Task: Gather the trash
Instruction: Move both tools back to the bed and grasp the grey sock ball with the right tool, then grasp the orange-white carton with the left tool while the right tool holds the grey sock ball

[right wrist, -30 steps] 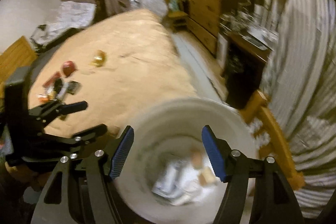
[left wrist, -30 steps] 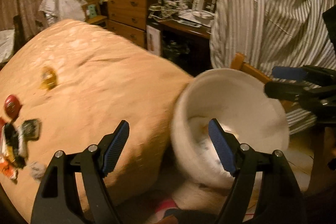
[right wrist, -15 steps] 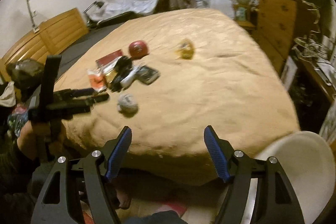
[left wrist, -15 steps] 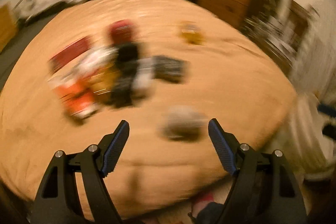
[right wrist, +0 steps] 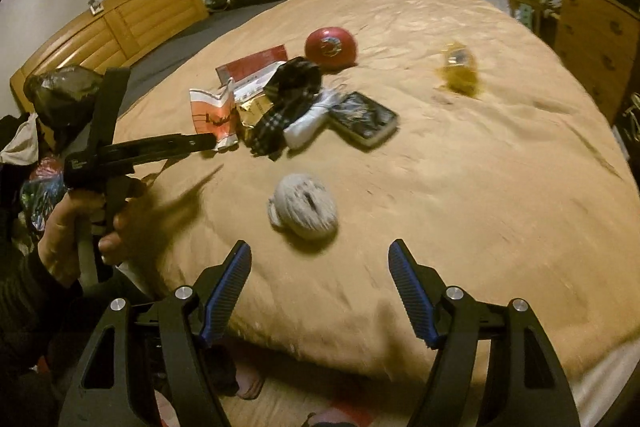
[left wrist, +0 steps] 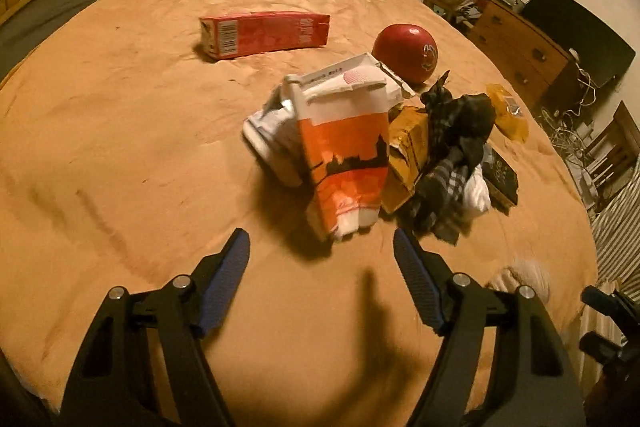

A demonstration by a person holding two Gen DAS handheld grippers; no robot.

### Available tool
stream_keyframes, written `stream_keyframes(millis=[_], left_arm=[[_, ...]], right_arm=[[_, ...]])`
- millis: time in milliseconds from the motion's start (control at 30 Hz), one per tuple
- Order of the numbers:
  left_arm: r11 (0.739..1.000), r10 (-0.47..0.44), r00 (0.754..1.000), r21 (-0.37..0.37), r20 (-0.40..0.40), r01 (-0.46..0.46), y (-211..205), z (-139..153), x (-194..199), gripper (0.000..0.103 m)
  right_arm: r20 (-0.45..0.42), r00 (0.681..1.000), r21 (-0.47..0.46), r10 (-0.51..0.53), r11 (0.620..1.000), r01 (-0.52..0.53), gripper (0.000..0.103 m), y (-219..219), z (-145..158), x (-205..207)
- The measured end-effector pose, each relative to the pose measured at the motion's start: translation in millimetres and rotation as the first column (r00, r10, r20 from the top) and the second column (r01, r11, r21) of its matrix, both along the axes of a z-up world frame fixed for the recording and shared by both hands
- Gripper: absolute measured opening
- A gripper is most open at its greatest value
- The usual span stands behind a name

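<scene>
While both tools hover over the tan bedspread (left wrist: 120, 155), the left gripper (left wrist: 322, 259) has its jaws spread wide with nothing between them. Directly ahead at 12 o'clock lies the orange-and-white carton (left wrist: 344, 151), crumpled and just beyond the fingertips without touching them. At the carton's 3 o'clock, touching it, sit a gold wrapper (left wrist: 408, 147) and a dark plaid cloth (left wrist: 452, 139). A red box (left wrist: 264, 33) lies well apart at 11 o'clock, and a red ball (left wrist: 406, 53) rests at 1 o'clock.

The right gripper (right wrist: 320, 267) is likewise fully spread and holds nothing. A grey crumpled wad (right wrist: 304, 207) lies on the bedspread at 12 o'clock, just ahead of the fingertips and apart from the main pile. Further out, a dark flat packet (right wrist: 364, 119) lies beside white fabric (right wrist: 308, 127). A yellow wrapper (right wrist: 458, 69) sits alone at 1 o'clock.
</scene>
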State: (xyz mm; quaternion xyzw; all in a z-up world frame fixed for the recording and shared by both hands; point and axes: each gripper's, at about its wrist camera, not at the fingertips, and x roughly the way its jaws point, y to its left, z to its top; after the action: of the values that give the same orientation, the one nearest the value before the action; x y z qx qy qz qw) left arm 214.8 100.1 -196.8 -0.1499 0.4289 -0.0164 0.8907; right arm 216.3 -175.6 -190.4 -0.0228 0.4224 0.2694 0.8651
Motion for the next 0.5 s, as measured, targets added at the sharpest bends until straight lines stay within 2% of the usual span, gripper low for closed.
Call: stream_keyframes(millis=[200, 300, 400, 500], left_arm=[[1.000, 0.008, 1.000, -0.002, -0.005, -0.008, -2, -6, 14, 0.052], [1.000, 0.016, 1.000, -0.002, -0.010, -0.016, -1, -7, 20, 0.041], [1.000, 0.017, 1.000, 0.004, -0.012, -0.017, -1, -8, 21, 0.039], [1.000, 0.023, 1.000, 0.001, -0.009, -0.023, -2, -9, 19, 0.032]], right_arm=[[-0.001, 0.998, -0.066, 0.068, 0.995, -0.068, 0.070, 42, -16, 33], [-0.012, 0.995, -0.093, 0.095, 0.991, -0.096, 0.062, 55, -23, 43], [-0.015, 0.995, -0.122, 0.103, 0.987, -0.104, 0.058, 64, -32, 50], [-0.003, 0.996, -0.151, 0.092, 0.984, -0.092, 0.047, 68, -36, 53]])
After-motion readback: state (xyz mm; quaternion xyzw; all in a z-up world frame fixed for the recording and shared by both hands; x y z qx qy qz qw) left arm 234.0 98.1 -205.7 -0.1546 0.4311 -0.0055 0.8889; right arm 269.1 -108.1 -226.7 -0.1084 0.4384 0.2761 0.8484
